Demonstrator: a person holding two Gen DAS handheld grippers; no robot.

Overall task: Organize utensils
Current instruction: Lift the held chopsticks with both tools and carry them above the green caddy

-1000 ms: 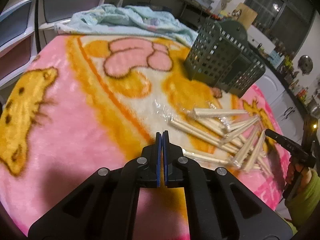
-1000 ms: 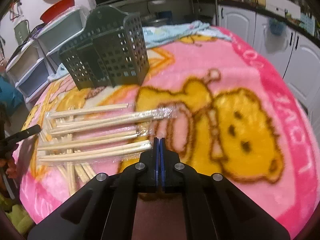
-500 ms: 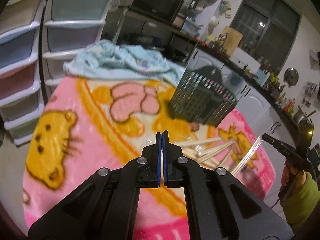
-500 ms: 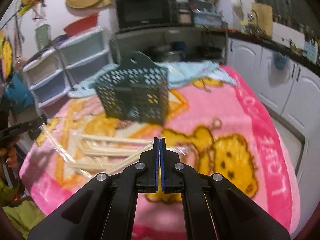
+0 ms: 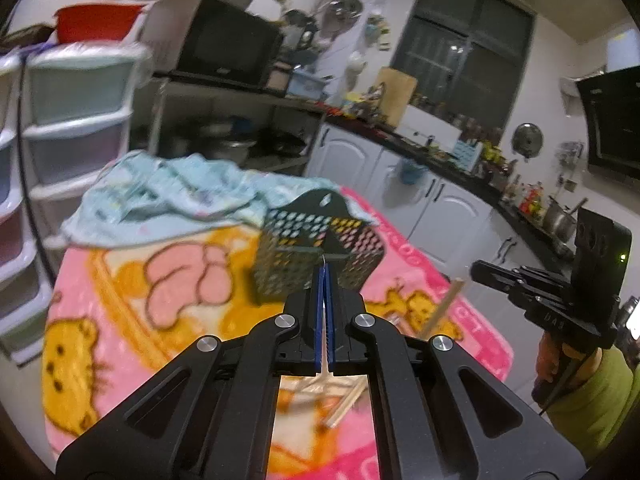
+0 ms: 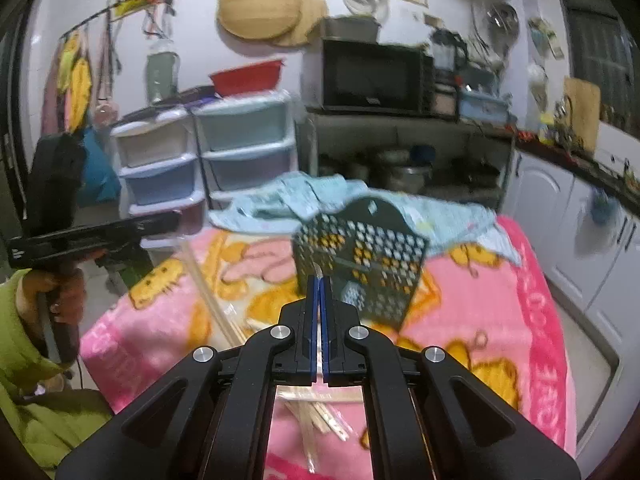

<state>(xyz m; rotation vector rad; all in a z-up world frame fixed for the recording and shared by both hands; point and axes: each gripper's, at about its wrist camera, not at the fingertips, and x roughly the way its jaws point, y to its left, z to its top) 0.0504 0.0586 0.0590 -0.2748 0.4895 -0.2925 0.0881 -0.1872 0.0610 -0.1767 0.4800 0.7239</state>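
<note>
A cluttered kitchen with white walls. A black microwave oven [image 6: 376,74] sits on a grey open shelf unit [image 6: 404,152] beside white plastic drawer towers [image 6: 244,148]. White cabinet doors [image 5: 440,208] run under a dark countertop [image 5: 448,152]. A dark-paned window [image 5: 460,52] shows night outside. Round woven trays [image 6: 268,10] hang on the wall.

place: home kitchen | signs: microwave [image 6: 376,76], white cabinets [image 5: 436,208], plastic drawers [image 6: 244,152], hanging pans

Only blurred pink lettering on the blanket's border [image 6: 540,344]; none reads clearly.
</note>
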